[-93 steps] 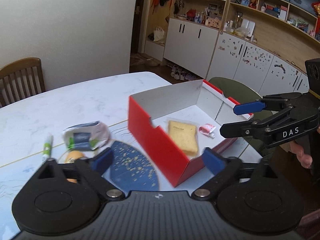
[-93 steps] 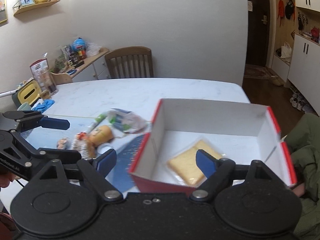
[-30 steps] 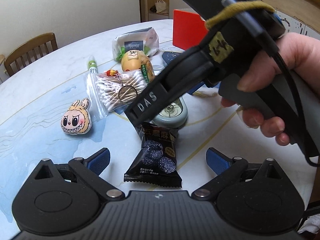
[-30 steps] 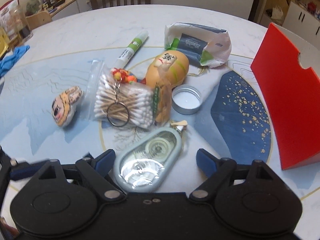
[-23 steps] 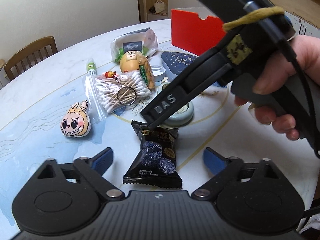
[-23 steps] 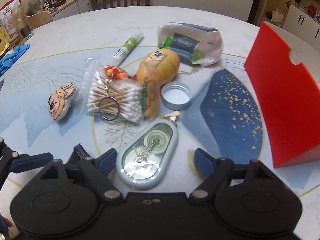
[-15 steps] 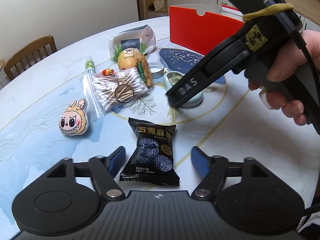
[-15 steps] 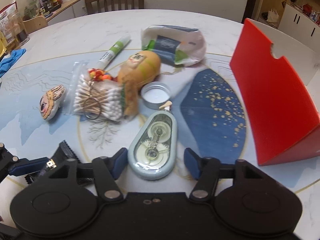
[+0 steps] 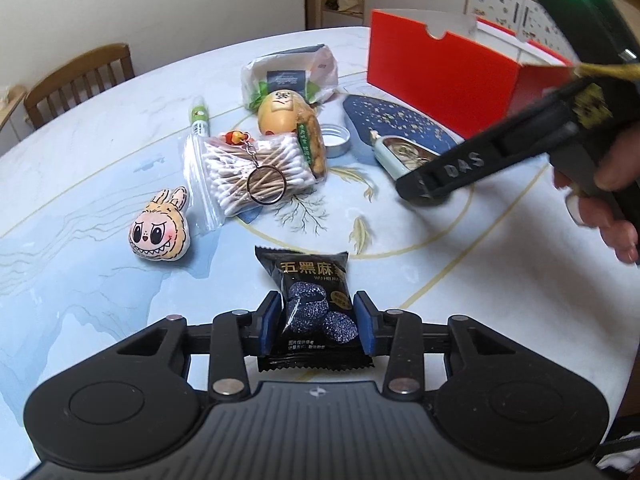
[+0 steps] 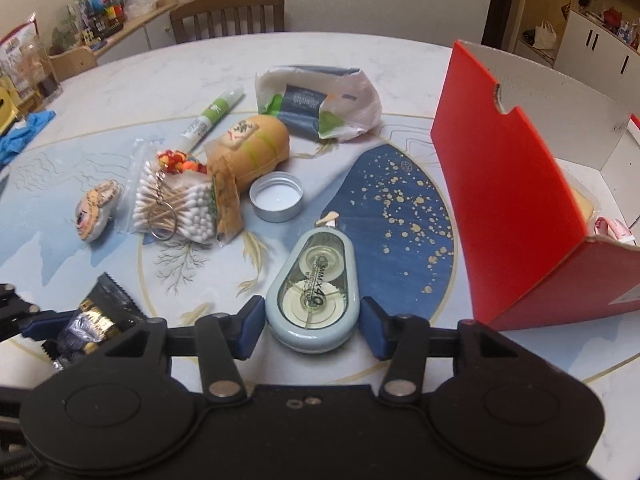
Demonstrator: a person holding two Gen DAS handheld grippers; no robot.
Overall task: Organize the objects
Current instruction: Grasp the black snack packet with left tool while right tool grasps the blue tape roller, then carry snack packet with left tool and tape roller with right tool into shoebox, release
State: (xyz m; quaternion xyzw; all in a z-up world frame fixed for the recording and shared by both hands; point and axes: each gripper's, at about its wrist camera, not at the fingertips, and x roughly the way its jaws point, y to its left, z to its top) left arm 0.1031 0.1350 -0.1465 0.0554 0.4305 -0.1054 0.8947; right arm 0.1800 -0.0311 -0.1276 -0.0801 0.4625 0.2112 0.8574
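the left claw (image 9: 316, 322) is clamped on the black snack packet (image 9: 313, 304), flat on the counter (image 9: 80, 216) well short of the red box (image 10: 516, 208). the right claw (image 10: 312, 330) brackets the tape dispenser (image 10: 316, 276) beside that box, pads slightly apart from it, its long axis between them.

Colours on the table (image 10: 120, 80): pale blue and white marble with thin gold lines

The snack packet (image 9: 314, 308) at lower centre of the left view is black with gold and white lettering. In the right view, the correction tape (image 10: 314, 292) at lower centre is grey-blue with a clear top, the box (image 10: 508, 208) at right red outside and white inside, the oval patch (image 10: 400, 208) beside it navy with gold specks. The marker (image 10: 208, 118) at upper left is white and green; the cotton swabs (image 10: 176, 204) are white-tipped on tan sticks; the cap (image 10: 276, 196) is silver.
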